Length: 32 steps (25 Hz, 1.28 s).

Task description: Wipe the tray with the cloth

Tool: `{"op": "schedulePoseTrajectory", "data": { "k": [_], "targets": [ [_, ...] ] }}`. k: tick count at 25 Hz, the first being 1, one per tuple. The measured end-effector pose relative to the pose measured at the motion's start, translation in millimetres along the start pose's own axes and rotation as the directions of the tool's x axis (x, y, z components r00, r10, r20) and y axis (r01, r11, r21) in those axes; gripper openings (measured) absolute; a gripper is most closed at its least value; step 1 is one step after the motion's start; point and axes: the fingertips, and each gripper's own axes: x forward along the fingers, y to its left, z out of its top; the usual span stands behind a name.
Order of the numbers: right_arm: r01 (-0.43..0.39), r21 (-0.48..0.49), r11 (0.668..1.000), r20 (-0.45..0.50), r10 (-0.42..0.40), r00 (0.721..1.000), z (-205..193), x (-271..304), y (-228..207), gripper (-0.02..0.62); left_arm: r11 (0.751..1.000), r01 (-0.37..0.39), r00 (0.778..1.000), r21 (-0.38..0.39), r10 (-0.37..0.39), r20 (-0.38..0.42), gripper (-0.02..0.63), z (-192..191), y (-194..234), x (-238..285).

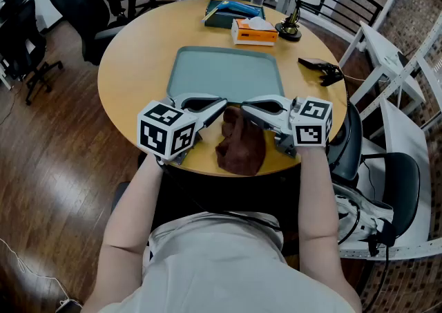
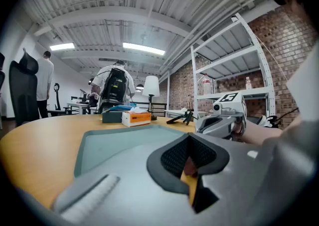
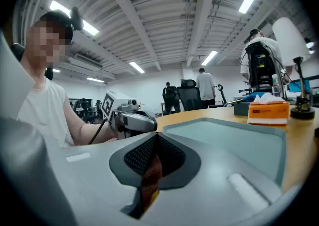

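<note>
A brown cloth (image 1: pixel 239 144) lies bunched at the table's (image 1: pixel 138 70) near edge, beside the tray (image 1: pixel 224 73). The left gripper (image 1: pixel 222 103) and right gripper (image 1: pixel 244 106) point at its top end.

tray (image 1: pixel 224 73): grey-green, rectangular, flat, mid-table (image 1: pixel 138 63) | cloth (image 1: pixel 240 146): brown, crumpled, at near table edge, just beside tray's near rim

bright, even light; fisheye-warped edges
</note>
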Motion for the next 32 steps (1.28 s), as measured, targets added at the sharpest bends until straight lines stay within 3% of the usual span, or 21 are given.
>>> {"op": "schedulePoseTrajectory", "data": {
  "k": [4,8,11,15,18,22,25,28,30,32],
  "targets": [
    [0.047,-0.024,0.999,0.022,-0.046,0.999,28,-16,-7,0.001,0.996,-0.073,0.995,0.042,0.07,0.066,0.0,25,10,-2],
    [-0.003,-0.133,0.991,-0.076,-0.008,0.997,48,-25,7,0.005,0.986,-0.091,0.99,0.142,0.075,0.118,0.0,59,0,-14],
    [-0.064,-0.171,0.983,-0.179,0.032,0.983,45,-25,20,0.11,0.979,-0.132,0.984,0.156,0.11,0.142,0.0,78,-4,-22],
    [-0.177,-0.195,0.965,-0.347,0.101,0.932,19,-17,42,0.275,0.985,-0.17,0.977,0.028,0.164,0.136,0.002,81,4,-32],
    [-0.241,-0.183,0.953,-0.439,0.14,0.887,-2,-10,55,0.343,0.983,-0.179,0.975,-0.038,0.182,0.129,0.002,79,7,-39],
    [-0.281,-0.159,0.946,-0.528,0.159,0.834,-28,-3,61,0.403,0.981,-0.194,0.971,-0.028,0.196,0.134,0.007,85,3,-50],
    [-0.288,-0.138,0.948,-0.568,0.162,0.807,-41,1,61,0.425,0.983,-0.183,0.977,-0.011,0.183,0.108,0.087,78,-3,-53],
    [-0.286,-0.145,0.947,-0.632,0.134,0.763,-59,6,58,0.421,0.983,-0.184,0.979,-0.02,0.185,0.083,0.091,65,1,-53],
    [-0.265,-0.158,0.951,-0.657,0.099,0.747,-65,8,53,0.375,0.979,-0.198,0.977,-0.04,0.2,0.077,0.091,59,8,-54],
    [-0.238,-0.176,0.955,-0.662,0.064,0.747,-63,7,48,0.196,0.977,-0.207,0.975,-0.06,0.211,0.071,0.091,54,13,-55]
  ]
}}
